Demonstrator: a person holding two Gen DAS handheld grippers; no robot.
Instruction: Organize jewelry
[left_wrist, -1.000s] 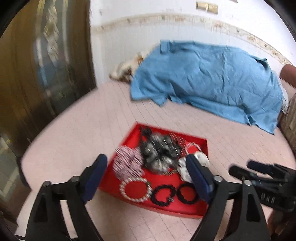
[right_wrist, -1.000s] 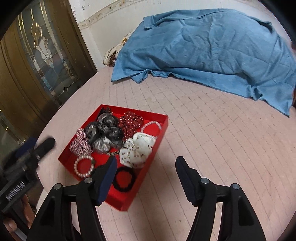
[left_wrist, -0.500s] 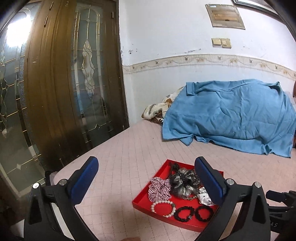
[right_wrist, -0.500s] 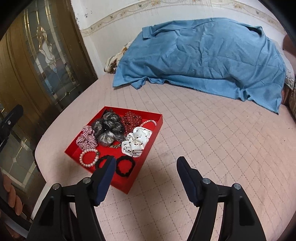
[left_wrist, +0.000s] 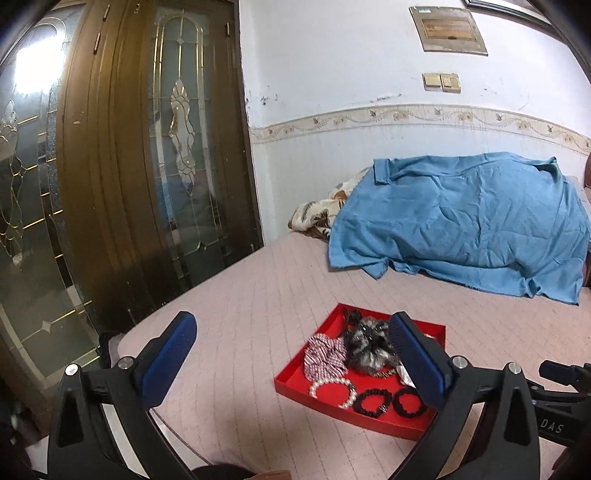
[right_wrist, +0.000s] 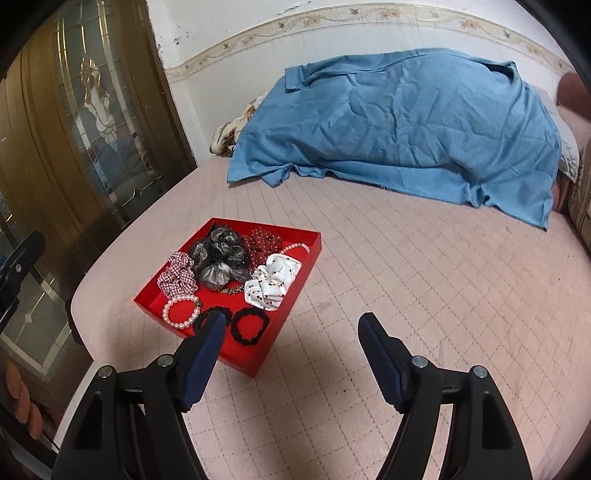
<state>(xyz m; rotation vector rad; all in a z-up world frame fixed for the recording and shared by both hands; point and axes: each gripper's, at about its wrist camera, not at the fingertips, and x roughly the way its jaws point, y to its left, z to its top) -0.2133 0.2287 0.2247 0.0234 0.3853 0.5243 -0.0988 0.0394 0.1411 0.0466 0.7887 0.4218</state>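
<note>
Jewelry tray on the bed, both tools empty

Jewelry and hair ties fill my red tray (right_wrist: 303, 266), which sits on the pink quilted bed (right_wrist: 424, 295) near its left edge. Along the tray's near side lie a pearl bracelet (right_wrist: 181, 312) and two black beaded bracelets (right_wrist: 249, 323); from the right wrist view the nearer one is partly hidden behind my left finger pad. Behind them sit a red-checked scrunchie (right_wrist: 177, 273), a grey-black scrunchie (right_wrist: 219, 260), a white patterned scrunchie (right_wrist: 273, 280) and a red dotted one (right_wrist: 264, 240). A second pearl strand (right_wrist: 295, 246) peeks out at the far corner, mostly covered. Something gold and dark under the grey scrunchie is too tangled to make out.

My right hand-held gripper (right_wrist: 291, 339) hangs above the bed just right of the tray, fingers spread, nothing between them. My left hand-held gripper (left_wrist: 291, 343) is also spread and empty; in its view the right finger covers the tray's right part.

Farther back, a blue cloth (right_wrist: 399, 129) drapes over a heap whose contents I cannot see, with a patterned blanket (left_wrist: 321, 214) poking out. A wooden glass-panelled door (left_wrist: 147, 166) stands on the left.
</note>
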